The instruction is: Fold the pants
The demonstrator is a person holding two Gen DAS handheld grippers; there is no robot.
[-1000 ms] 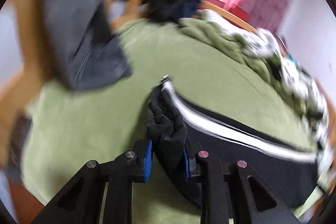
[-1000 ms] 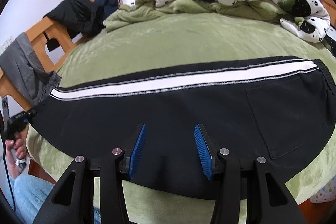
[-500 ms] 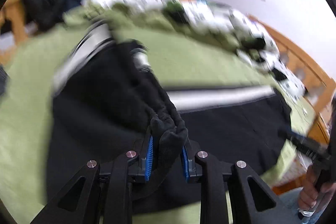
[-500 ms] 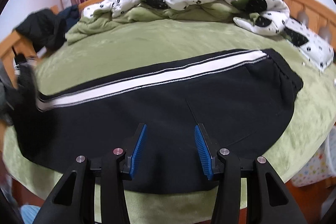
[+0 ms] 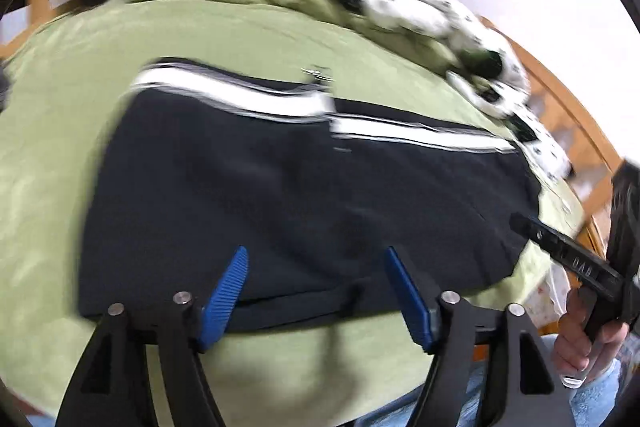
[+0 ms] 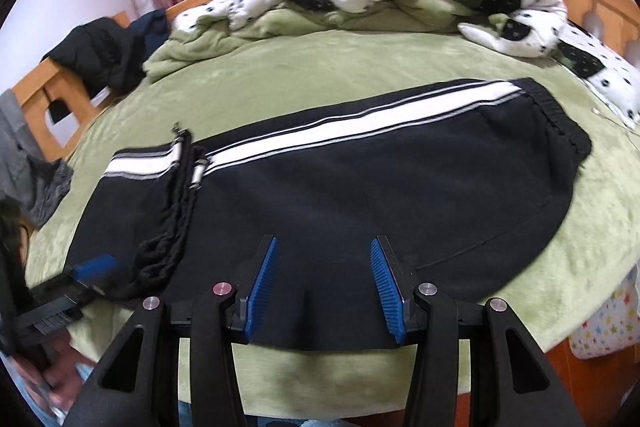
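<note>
Just ahead of the left hand-held gripper, the black pants lie flat on the green bed, cuff end folded over the legs. Its jaws are opening with nothing between them. The right hand-held gripper hovers half-wide over the near edge, empty too. This looks like soft, limp knit that will sag and slide, so a pinch at the ribbed cuff or the waistband should hold best. The left view is smeared with blur, and the near hem hides behind the fingers.
</note>
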